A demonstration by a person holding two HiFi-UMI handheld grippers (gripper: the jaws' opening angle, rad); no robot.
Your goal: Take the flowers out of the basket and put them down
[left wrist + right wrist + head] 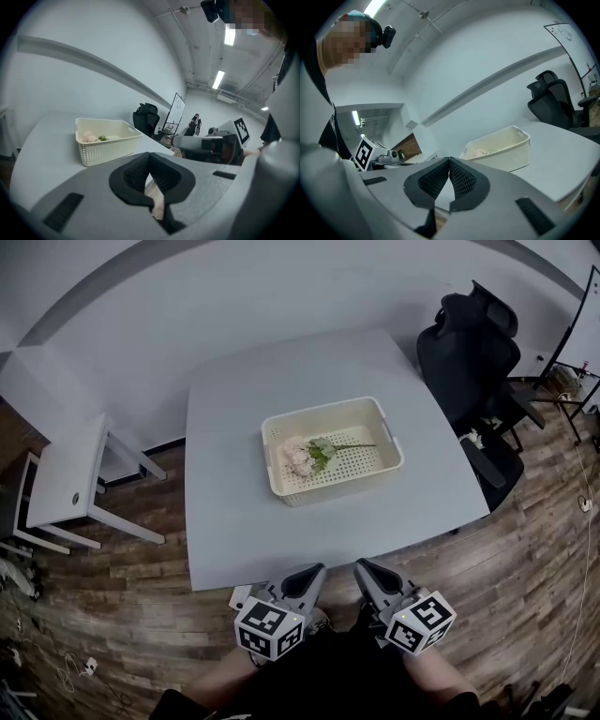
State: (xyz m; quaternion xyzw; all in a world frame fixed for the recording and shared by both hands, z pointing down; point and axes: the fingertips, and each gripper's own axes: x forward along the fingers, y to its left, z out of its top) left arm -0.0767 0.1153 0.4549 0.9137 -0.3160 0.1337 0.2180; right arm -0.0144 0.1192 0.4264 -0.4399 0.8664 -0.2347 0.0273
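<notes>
Jaws together, left gripper [149, 155] and right gripper [449, 161]; head view alone shows flowers [307, 457] whole.

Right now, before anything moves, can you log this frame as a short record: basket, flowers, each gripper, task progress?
basket: cream, perforated, on the white table
flowers: pink, with a green stem, lying inside the basket
left gripper: shut, empty, short of the table's near edge
right gripper: shut, empty, beside the left gripper
progress: flowers not yet taken out

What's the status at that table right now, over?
Left gripper, right gripper: both shut, empty, short of the grey table. Pink flowers with green stem lie in the cream perforated plastic basket. Path to basket clear.
</notes>
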